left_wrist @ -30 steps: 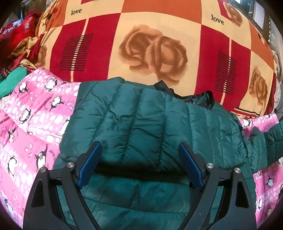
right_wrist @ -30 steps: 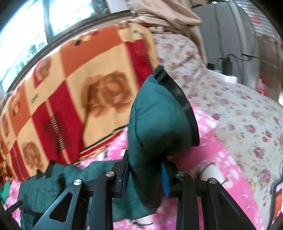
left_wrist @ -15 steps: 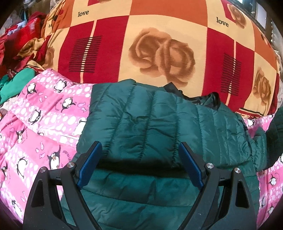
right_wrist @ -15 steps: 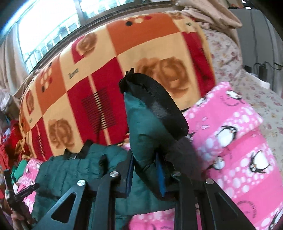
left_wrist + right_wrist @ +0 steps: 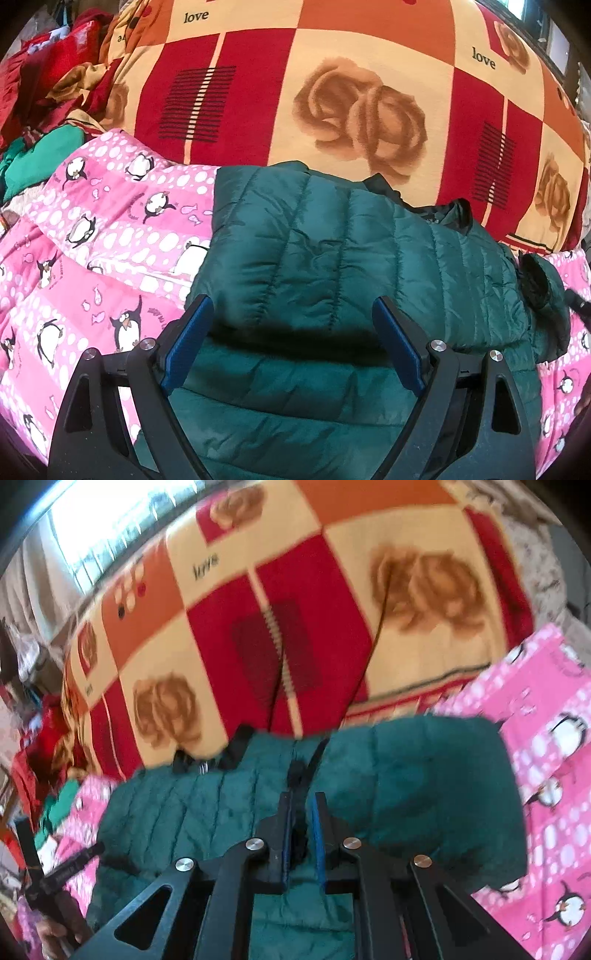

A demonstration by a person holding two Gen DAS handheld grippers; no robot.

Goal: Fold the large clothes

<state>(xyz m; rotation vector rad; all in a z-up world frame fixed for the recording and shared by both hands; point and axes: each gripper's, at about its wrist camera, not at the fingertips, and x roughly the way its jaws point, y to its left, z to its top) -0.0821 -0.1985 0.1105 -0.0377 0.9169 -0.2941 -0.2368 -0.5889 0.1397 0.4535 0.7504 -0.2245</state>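
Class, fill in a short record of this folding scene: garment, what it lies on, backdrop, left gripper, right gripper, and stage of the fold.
garment: dark green quilted puffer jacket, partly folded
lies on: pink penguin-print blanket
backdrop: red, orange and cream rose-patterned blanket printed "love"
left gripper: jaws wide apart over the jacket, gripping nothing
right gripper: jaws have just been closing, pinched on the jacket's black-trimmed sleeve cuff
stage: sleeve being brought across the jacket body; fold not finished
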